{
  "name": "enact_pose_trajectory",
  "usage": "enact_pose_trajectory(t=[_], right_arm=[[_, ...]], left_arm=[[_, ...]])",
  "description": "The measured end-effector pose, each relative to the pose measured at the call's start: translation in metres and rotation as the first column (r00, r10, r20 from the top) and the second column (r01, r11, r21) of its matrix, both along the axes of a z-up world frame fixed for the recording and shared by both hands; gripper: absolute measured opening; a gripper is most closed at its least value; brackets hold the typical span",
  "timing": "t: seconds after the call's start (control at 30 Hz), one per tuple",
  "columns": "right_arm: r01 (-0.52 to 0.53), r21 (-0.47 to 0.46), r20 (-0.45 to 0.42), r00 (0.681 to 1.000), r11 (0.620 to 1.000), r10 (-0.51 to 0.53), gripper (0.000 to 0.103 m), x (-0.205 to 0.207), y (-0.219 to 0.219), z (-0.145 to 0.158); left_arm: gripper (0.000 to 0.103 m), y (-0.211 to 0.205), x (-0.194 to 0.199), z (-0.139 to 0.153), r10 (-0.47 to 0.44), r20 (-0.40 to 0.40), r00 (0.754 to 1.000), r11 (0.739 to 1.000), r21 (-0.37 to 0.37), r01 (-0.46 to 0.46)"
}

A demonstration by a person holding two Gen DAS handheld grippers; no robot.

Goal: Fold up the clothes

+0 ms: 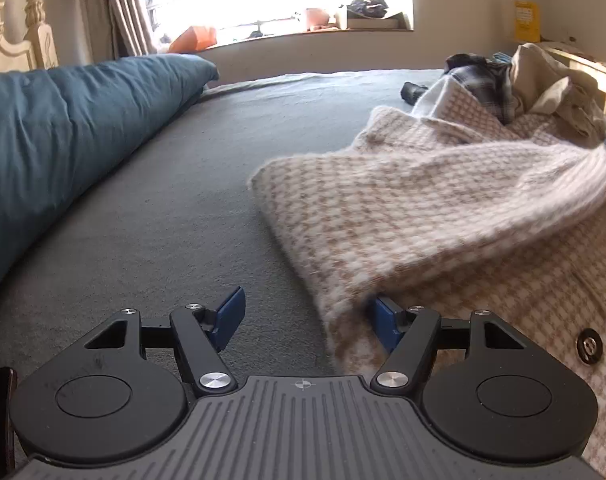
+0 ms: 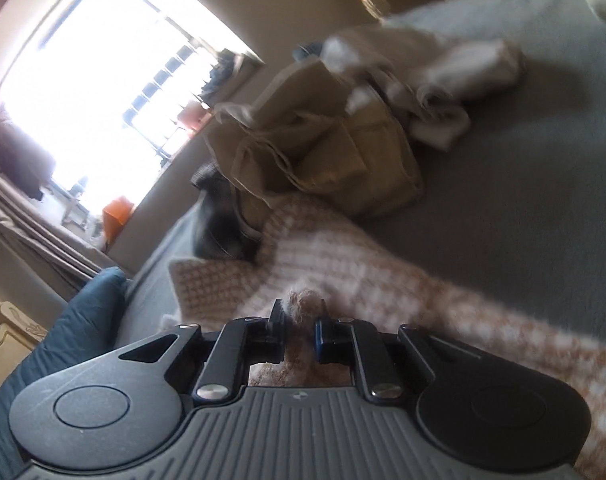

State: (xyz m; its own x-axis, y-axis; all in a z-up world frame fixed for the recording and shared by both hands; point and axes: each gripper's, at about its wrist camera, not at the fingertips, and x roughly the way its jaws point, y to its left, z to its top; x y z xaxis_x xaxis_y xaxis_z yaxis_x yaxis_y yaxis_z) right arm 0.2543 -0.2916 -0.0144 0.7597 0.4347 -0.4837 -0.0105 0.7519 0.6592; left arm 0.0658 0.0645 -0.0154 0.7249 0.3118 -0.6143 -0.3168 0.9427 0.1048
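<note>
Right gripper (image 2: 299,320) jaws pinch the cardigan (image 1: 443,216) cuff to lift the sleeve for folding; left gripper (image 1: 307,320) jaws open, straddling its lower-centre edge on the bed (image 1: 191,184).

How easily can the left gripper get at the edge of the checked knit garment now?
Probably yes. The left gripper is open at the near edge of the checked knit garment: one finger is over the bare grey bedcover, the other partly under the fabric. Nothing blocks it.
</note>
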Motion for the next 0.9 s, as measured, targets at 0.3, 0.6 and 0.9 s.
enact_pose_trajectory(t=[0.3, 0.6, 0.9], right_arm=[[0.035, -0.045, -0.039, 0.999, 0.998, -0.036, 0.012, 0.017, -0.024, -0.009], [-0.057, 0.001, 0.050, 0.997, 0.998, 0.056, 0.012, 0.057, -0.004, 0.033], [-0.114, -0.124, -0.126, 0.987, 0.986, 0.098, 0.011, 0.074, -0.013, -0.028]], left_arm=[[0.053, -0.023, -0.001, -0.006, -0.079, -0.010, 0.997, 0.994, 0.081, 0.080], [0.015, -0.051, -0.008, -0.006, -0.162, -0.009, 0.987, 0.962, 0.219, 0.160], [0.012, -0.063, -0.011, -0.024, -0.189, -0.076, 0.979, 0.923, 0.327, 0.203]])
